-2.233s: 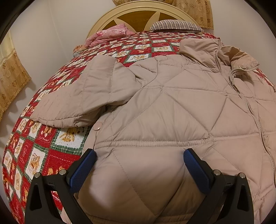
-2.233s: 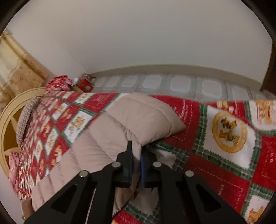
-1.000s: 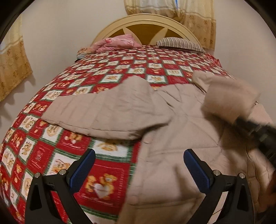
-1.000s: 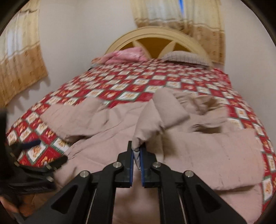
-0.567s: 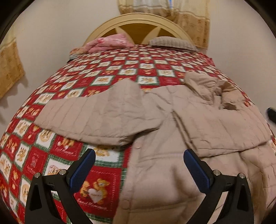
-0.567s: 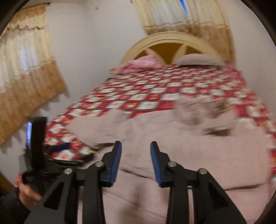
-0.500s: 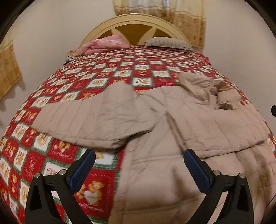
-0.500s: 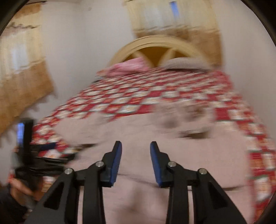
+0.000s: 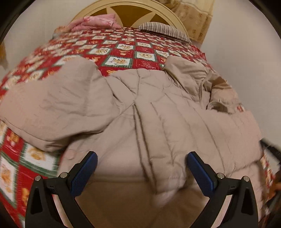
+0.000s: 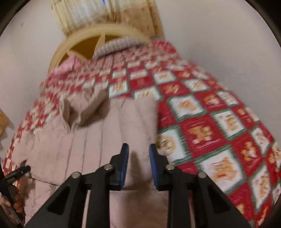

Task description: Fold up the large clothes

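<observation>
Right claw (image 10: 138, 157): jaws a narrow gap apart and closing, nothing pinched between the blue pads (image 10: 123, 163). It hangs over the jacket (image 10: 98, 143), just inside the jacket's right-hand edge; the picture is smeared, so whether the pads touch cloth cannot be told.

Left claw (image 9: 141, 168): jaws wide apart, empty, poised above the jacket's lower front. Straight ahead of it a long crease runs up the quilting. To its left, the near sleeve (image 9: 58, 108) lies spread outward over the bedspread (image 9: 123, 50). To its right, the other sleeve (image 9: 202, 126) lies folded across the body, with the collar (image 9: 216, 94) beyond it.

The jacket lies flat on the bed, collar towards the headboard (image 9: 126, 15) and pillows.

Risks, as judged:
- Right jaws closing on air, or on the top layer only. Padded cloth is thick and slippery; a shallow bite could slip out once lifted.
- Closing so near the edge could also catch the bedspread and drag it along.
- The folded sleeve lies loose; tugging the body beneath could slide it off and undo that fold.
- The left claw may bunch the padding at the crease rather than gather one clean layer.
</observation>
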Demonstrator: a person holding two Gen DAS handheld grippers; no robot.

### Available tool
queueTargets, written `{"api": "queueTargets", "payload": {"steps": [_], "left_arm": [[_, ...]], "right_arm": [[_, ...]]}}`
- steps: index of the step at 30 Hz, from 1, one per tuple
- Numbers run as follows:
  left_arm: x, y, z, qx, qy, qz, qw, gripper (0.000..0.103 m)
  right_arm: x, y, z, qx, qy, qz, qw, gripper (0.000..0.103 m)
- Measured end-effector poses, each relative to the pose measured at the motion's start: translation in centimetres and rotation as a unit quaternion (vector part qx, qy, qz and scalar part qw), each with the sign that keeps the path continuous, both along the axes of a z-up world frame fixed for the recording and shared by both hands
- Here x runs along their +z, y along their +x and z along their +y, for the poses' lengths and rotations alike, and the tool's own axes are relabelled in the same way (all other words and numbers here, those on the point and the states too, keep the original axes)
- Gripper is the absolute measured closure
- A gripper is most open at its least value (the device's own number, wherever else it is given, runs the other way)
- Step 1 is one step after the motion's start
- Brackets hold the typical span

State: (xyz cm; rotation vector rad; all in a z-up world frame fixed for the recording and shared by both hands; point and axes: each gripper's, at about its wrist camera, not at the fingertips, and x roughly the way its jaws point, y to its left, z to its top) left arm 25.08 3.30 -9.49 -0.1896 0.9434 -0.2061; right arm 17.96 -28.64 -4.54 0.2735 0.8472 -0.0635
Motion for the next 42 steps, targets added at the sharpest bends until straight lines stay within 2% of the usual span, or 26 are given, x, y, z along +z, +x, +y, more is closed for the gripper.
{"api": "queueTargets", "payload": {"steps": [3, 5, 6, 7, 8, 10, 11, 13, 15, 18, 22, 25, 28, 31, 34, 37, 40, 42], "left_arm": [[-0.1, 0.7, -0.5, 0.003, -0.016, -0.003, 0.9999, 0.001], [0.3, 1.2, -0.9, -0.002, -0.024, -0.017, 0.9996, 0.010], [0.6, 1.7, -1.2, -0.008, -0.023, -0.022, 0.9995, 0.032], [0.9, 2.2, -1.3, -0.008, -0.018, -0.023, 0.9996, 0.044], [1.1, 2.7, -1.1, -0.001, -0.007, -0.024, 0.9997, 0.044], [1.5, 3.4, -0.8, 0.025, 0.045, -0.024, 0.9984, 0.044], [1.8, 3.3, -0.4, 0.031, 0.059, -0.029, 0.9973, 0.044], [2.6, 2.9, 0.6, 0.037, 0.075, -0.042, 0.9956, 0.044], [3.3, 2.5, 1.5, 0.052, 0.075, -0.053, 0.9944, 0.044], [3.0, 2.4, 1.1, 0.043, 0.074, -0.052, 0.9949, 0.044], [1.0, 2.7, -1.0, 0.023, 0.106, -0.033, 0.9936, 0.044], [-0.3, 3.0, -1.8, 0.018, 0.136, -0.023, 0.9903, 0.044], [0.0, 2.6, -1.5, 0.009, 0.134, -0.023, 0.9907, 0.044], [1.0, 1.8, 0.0, 0.009, 0.109, -0.029, 0.9936, 0.044], [2.5, 0.5, 3.7, 0.049, 0.084, -0.053, 0.9939, 0.044], [3.3, -0.3, 9.6, 0.112, 0.043, -0.059, 0.9911, 0.043], [3.2, -0.5, 16.6, 0.204, 0.022, -0.058, 0.9770, 0.040], [2.6, -0.6, 20.9, 0.266, 0.013, -0.051, 0.9625, 0.039]], "right_arm": [[-2.9, 1.5, 1.8, 0.016, 0.033, 0.031, 0.999, 0.080], [-3.4, 1.6, 3.0, 0.022, 0.020, 0.029, 0.999, 0.080], [-3.3, 1.4, 3.4, 0.026, 0.010, 0.027, 0.999, 0.078], [-3.1, 1.3, 3.6, 0.027, 0.004, 0.026, 0.999, 0.078], [-2.8, 1.1, 3.5, 0.025, 0.001, 0.026, 0.999, 0.078], [-1.9, 0.4, 3.4, 0.014, -0.007, 0.021, 1.000, 0.078], [-0.9, -0.3, 3.4, 0.005, -0.015, 0.005, 1.000, 0.078], [0.2, -0.8, 3.3, 0.000, -0.032, -0.023, 0.999, 0.078], [1.6, -1.1, 4.5, 0.010, -0.051, -0.049, 0.997, 0.078], [2.1, 0.2, 7.1, 0.054, -0.053, -0.051, 0.996, 0.078], [-0.1, 1.8, 10.1, 0.094, -0.025, -0.022, 0.995, 0.078], [-3.2, 2.8, 11.3, 0.102, -0.009, 0.015, 0.995, 0.078], [-4.4, 2.9, 11.5, 0.099, -0.021, 0.012, 0.995, 0.078], [-4.5, 2.6, 11.6, 0.099, -0.022, 0.006, 0.995, 0.078], [-4.5, 2.1, 11.5, 0.098, -0.020, -0.005, 0.995, 0.078], [-4.5, 1.7, 11.6, 0.098, -0.019, -0.013, 0.995, 0.078], [-4.5, 1.5, 11.5, 0.099, -0.011, -0.018, 0.995, 0.075], [-4.6, 1.4, 11.6, 0.101, -0.007, -0.020, 0.995, 0.073]]}}
